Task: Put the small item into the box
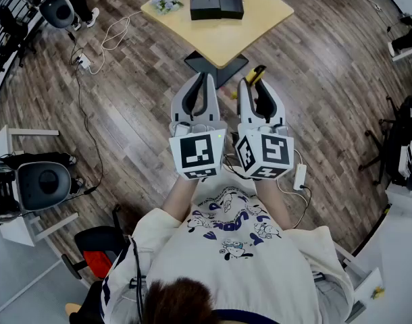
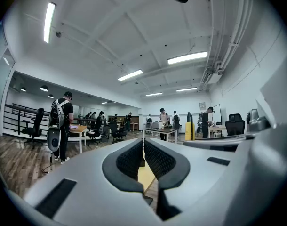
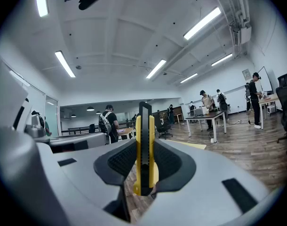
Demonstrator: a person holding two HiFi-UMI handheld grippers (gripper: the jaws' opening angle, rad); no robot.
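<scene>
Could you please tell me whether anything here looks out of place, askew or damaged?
Nothing stands out. The black box lies open on the table beside a small bunch of flowers, and the right gripper holds the yellow-and-black item upright between its jaws. Only a cable trails loosely across the floor.

Head view steeply down over table (image 1: 260,19); gripper views level, table ahead

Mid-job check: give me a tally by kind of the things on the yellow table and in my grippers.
Black box, lying open: 1
Flower bunch: 1
Yellow-and-black utility knife, clamped in the right gripper: 1
Total: 3
</scene>
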